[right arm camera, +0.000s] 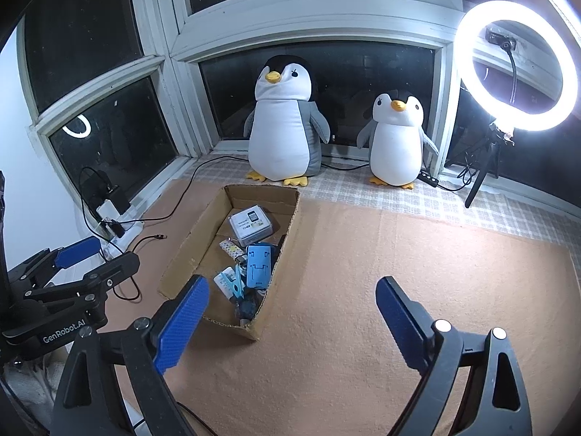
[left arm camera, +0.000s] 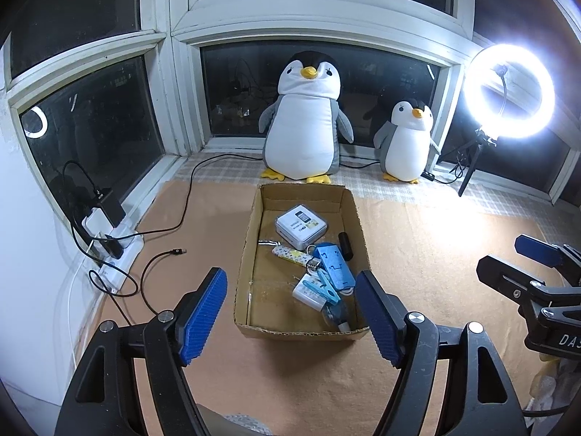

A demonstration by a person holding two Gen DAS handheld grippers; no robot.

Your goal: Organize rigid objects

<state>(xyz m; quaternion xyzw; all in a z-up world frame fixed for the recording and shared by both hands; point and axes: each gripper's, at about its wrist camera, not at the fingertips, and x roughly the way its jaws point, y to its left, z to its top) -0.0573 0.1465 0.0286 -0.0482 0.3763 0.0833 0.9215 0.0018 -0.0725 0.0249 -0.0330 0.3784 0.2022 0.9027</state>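
An open cardboard box (left arm camera: 250,243) stands on the tan mat and holds several small items. Among them are a white tin with a phone picture (left arm camera: 300,226), a blue plastic stand (left arm camera: 334,265), a black cylinder (left arm camera: 345,245), a patterned strip (left arm camera: 290,254) and a light blue clip (left arm camera: 323,287). My left gripper (left arm camera: 290,274) hangs open over the box's near end, nothing between its blue pads. My right gripper (right arm camera: 292,281) is open and empty above bare mat, just right of the box (right arm camera: 192,250). The tin (right arm camera: 251,222) and the stand (right arm camera: 258,265) also show in the right wrist view.
Two plush penguins, a large one (left arm camera: 303,123) and a small one (left arm camera: 406,141), stand against the window behind the box. A lit ring light on a tripod (left arm camera: 508,91) is at the back right. A power strip with chargers (left arm camera: 112,250) and loose black cables (left arm camera: 159,265) lie on the left.
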